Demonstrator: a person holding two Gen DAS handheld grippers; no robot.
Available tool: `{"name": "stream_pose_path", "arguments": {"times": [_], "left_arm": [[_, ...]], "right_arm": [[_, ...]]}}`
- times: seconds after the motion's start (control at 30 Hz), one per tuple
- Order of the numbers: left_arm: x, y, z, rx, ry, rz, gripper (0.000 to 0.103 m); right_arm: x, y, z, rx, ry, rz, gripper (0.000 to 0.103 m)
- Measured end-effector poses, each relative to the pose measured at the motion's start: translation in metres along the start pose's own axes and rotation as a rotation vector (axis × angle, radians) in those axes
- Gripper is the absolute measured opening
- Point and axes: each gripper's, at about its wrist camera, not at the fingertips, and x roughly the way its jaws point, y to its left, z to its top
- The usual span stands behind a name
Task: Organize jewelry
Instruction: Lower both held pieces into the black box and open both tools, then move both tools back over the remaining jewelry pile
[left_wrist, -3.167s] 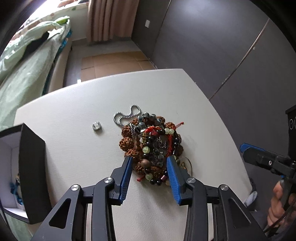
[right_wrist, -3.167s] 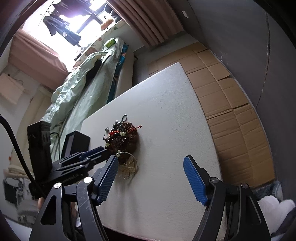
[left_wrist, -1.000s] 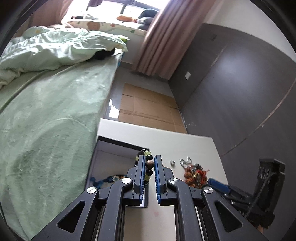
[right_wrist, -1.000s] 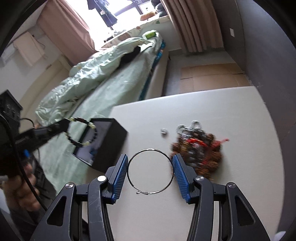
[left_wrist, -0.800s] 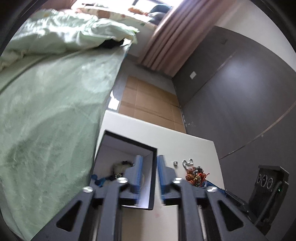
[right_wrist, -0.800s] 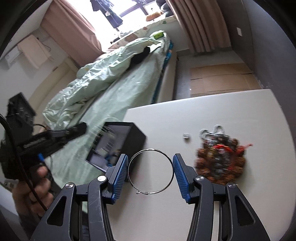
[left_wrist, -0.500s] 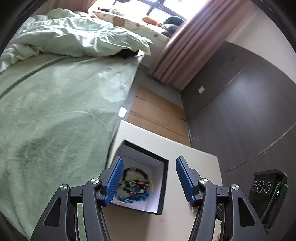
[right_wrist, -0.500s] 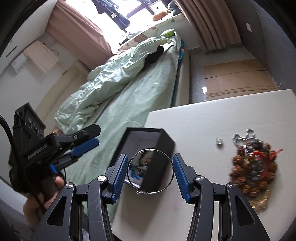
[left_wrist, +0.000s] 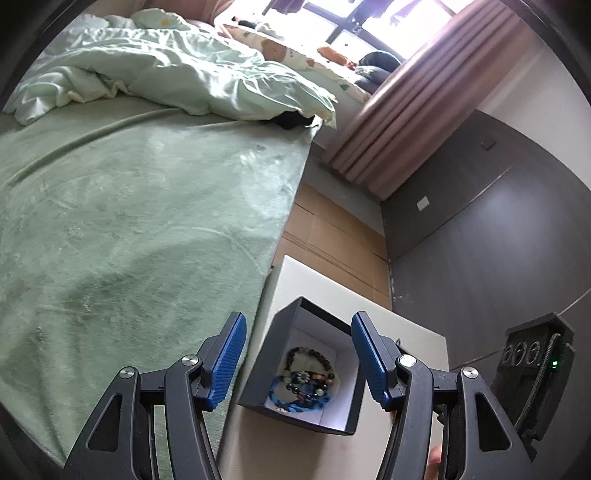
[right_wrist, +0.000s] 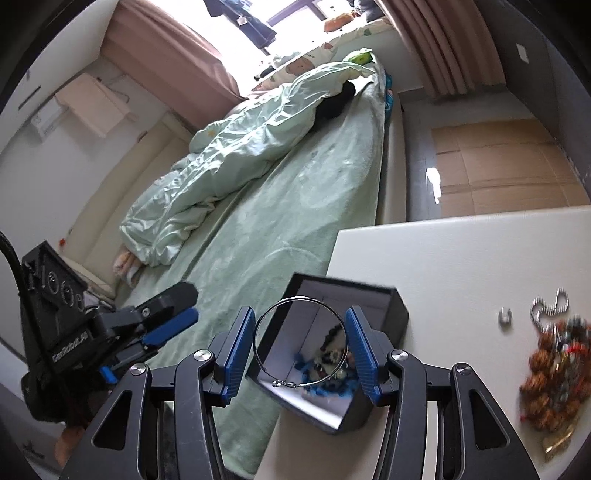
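Counter: white rectangular counter (right_wrist: 461, 258), matte, standing close beside the bed.
Box: black open-topped box with white lining (left_wrist: 280, 332), on the counter's corner nearest the bed; it holds a dark beaded bracelet (left_wrist: 310, 356) and blue corded pieces (left_wrist: 291, 395).
Left gripper (left_wrist: 295, 356): blue-padded fingers apart, just opened, nothing between them, above the box.
Right gripper (right_wrist: 300, 352): fingers clamped on a thin silver wire hoop (right_wrist: 300, 347), held over the box.
Loose jewelry: heap of brown seed beads and red cord (right_wrist: 554, 373), a silver ball chain (right_wrist: 548, 306) and a small silver ring (right_wrist: 504, 316), all on the counter well apart from the box.
Bed: pale green blanket (left_wrist: 129, 221) with a rumpled mint duvet (right_wrist: 236, 147).
Room: pinkish-brown curtains (left_wrist: 421, 122) at a bright window, dark grey wall panels (left_wrist: 498, 240), flattened cardboard (right_wrist: 498, 166) on the floor.
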Motion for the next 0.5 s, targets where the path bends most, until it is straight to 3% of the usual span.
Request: {"name": "stream_pose_path", "arguments": {"times": [0.03,0.07,0.13,0.27,0.5], "left_arm": [[0.0,0.001,0.0,-0.003,0.0,0.006,0.063],[0.001,0.002,0.0,-0.005,0.001,0.008,0.065],[0.0,-0.001,-0.002,0.001,-0.002,0.007,0.069],[0.001,-0.011,-0.005,0.036,-0.005,0.012,0.07],[0.005,-0.036,-0.015,0.095,0.002,-0.011,0.07]], "right_arm": [[0.002,0.005,0.002,-0.033,0.001,-0.018,0.056],[0.004,0.009,0.004,-0.055,0.008,-0.033,0.07],[0.004,0.01,0.007,-0.081,0.005,-0.038,0.084],[-0.017,-0.008,0.005,-0.035,-0.025,-0.037,0.085],[-0.067,-0.04,-0.006,-0.012,-0.077,-0.115,0.085]]}}
